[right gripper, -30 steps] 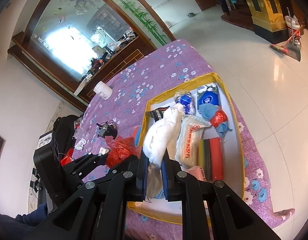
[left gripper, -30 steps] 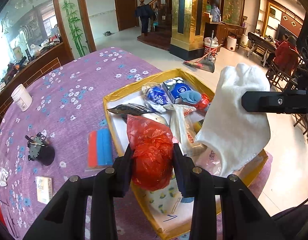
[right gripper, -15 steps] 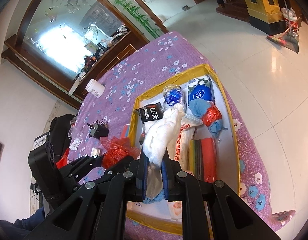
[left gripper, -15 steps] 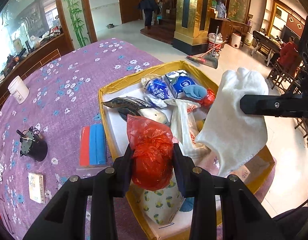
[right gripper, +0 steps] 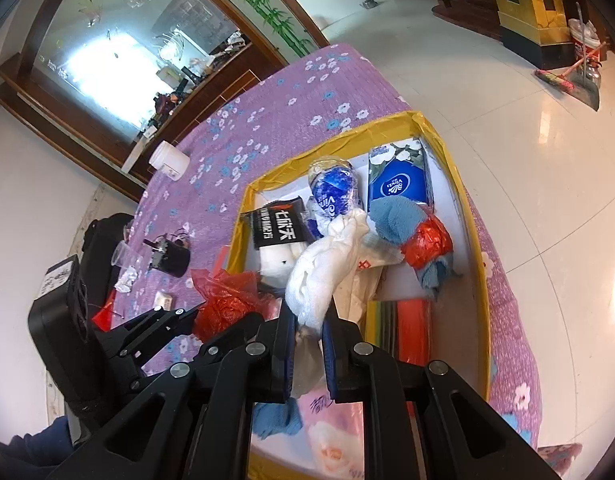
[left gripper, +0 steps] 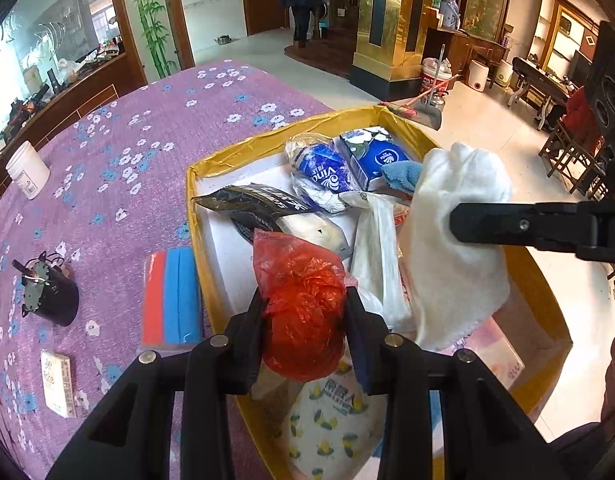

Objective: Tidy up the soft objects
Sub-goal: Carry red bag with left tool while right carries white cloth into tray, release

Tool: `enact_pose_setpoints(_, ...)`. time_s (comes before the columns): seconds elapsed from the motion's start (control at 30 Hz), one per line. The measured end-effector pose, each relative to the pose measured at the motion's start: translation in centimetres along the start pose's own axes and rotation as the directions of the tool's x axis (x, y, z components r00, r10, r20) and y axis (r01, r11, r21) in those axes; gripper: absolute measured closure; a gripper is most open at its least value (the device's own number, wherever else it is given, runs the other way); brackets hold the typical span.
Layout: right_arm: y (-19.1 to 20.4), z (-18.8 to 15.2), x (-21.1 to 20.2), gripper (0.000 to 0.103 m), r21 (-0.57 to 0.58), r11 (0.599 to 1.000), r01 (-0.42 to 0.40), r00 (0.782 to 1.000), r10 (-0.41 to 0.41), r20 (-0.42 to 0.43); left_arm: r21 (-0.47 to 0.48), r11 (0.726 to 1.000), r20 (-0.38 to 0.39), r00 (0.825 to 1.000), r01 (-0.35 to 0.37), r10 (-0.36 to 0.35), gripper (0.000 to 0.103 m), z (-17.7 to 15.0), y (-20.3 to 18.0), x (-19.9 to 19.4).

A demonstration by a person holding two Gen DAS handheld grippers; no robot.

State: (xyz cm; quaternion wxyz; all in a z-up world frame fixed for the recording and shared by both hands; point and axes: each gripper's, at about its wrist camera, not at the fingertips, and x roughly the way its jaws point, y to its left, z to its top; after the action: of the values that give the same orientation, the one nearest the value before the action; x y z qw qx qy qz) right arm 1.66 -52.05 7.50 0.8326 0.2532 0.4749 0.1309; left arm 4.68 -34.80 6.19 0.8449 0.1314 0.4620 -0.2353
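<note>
A crumpled red plastic bag is pinched between the pads of my left gripper, held just above the near left part of the yellow-rimmed box. My right gripper is shut on a white towel, which hangs over the middle of the box; the same towel and right gripper finger show at the right of the left wrist view. The red bag and left gripper fingertips appear at the left of the right wrist view. Tissue packs, a black pouch and cloths fill the box.
On the purple flowered tablecloth left of the box lie a red and blue block, a black cup with clips, a small card and a white jar. Tiled floor lies beyond the table's right edge.
Both grippers have come down and forward toward the box with their loads; the box and its contents look larger. The grips on the red bag and the towel are unchanged.
</note>
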Motion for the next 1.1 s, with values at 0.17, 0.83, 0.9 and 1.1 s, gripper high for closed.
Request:
enact_pose_setpoints(0.17,-0.2,0.2,1.3,0.090,-0.007,1.000,0.027,0.999,-0.028,-0.018,0.014,1.000,-0.011,1.000,0.002,-0.002,0.068,0.2,-0.2,0.9)
enact_pose_setpoints(0.83,-0.5,-0.5,1.0,0.077,0.007,0.995,0.097,0.995,-0.097,-0.019,0.045,0.999,0.028,0.999,0.020,-0.022,0.056,-0.1,-1.1,0.3)
enact_pose_setpoints(0.9,-0.6,-0.6,0.6,0.075,0.014,0.995,0.100,0.995,-0.100,-0.010,0.039,0.999,0.038,0.999,0.024,-0.025,0.052,-0.2,-1.1,-0.1)
enact_pose_setpoints(1.1,-0.5,-0.8,-1.2,0.066,0.030,0.992,0.124,0.992,-0.125,0.035,0.034,0.999,0.063,0.997,0.031,-0.033,0.039,-0.1,-1.1,-1.1)
